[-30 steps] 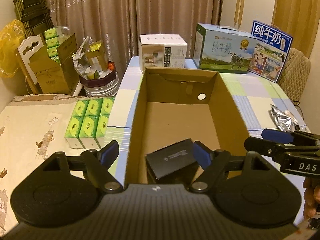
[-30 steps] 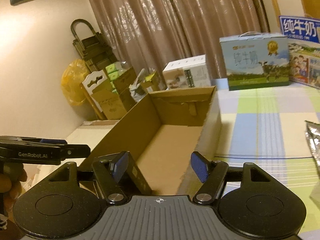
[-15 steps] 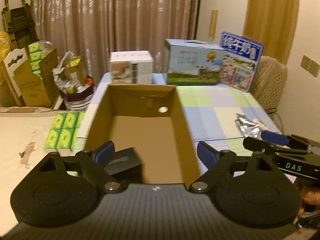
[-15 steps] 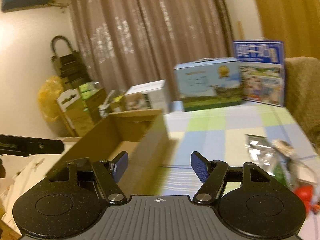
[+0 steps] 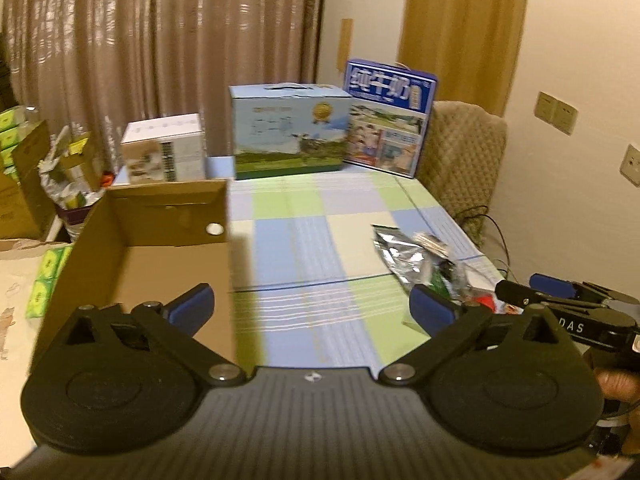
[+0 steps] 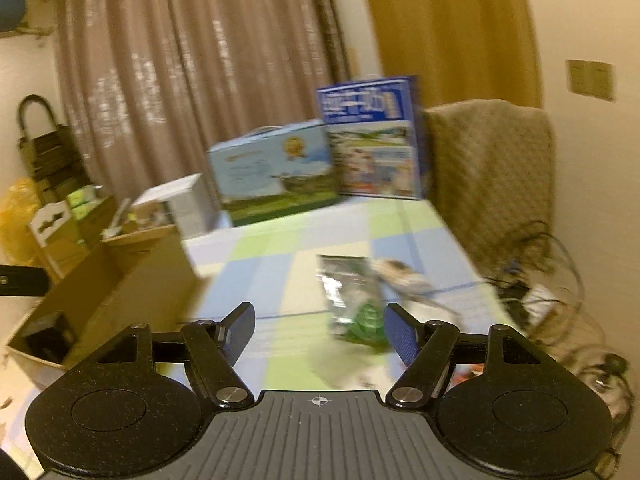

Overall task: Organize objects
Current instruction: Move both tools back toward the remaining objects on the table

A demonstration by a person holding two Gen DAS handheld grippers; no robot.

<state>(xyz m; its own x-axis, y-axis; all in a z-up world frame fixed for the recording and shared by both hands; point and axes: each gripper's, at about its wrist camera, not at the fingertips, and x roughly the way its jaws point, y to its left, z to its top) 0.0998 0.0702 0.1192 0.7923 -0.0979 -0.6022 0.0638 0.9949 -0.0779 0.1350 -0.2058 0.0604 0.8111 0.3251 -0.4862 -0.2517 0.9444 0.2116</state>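
An open cardboard box (image 5: pixel 152 240) stands on the checked tablecloth at the left; it also shows in the right wrist view (image 6: pixel 120 280), with a black box (image 6: pixel 48 340) inside its near corner. A pile of loose packets lies at the table's right: a silver foil pouch (image 5: pixel 400 258) and a green packet (image 6: pixel 366 320). My left gripper (image 5: pixel 312 308) is open and empty above the table, right of the box. My right gripper (image 6: pixel 320 328) is open and empty, its right finger beside the green packet.
Milk cartons (image 5: pixel 288 136) and a blue carton (image 5: pixel 388 116) stand at the table's far edge, with a white box (image 5: pixel 164 152) beside them. A padded chair (image 5: pixel 460 148) is at the far right. Green tissue packs (image 5: pixel 44 276) lie left of the box.
Both grippers have swung right, away from the cardboard box and towards the packet pile. The black box stays in the cardboard box. Both stay open.
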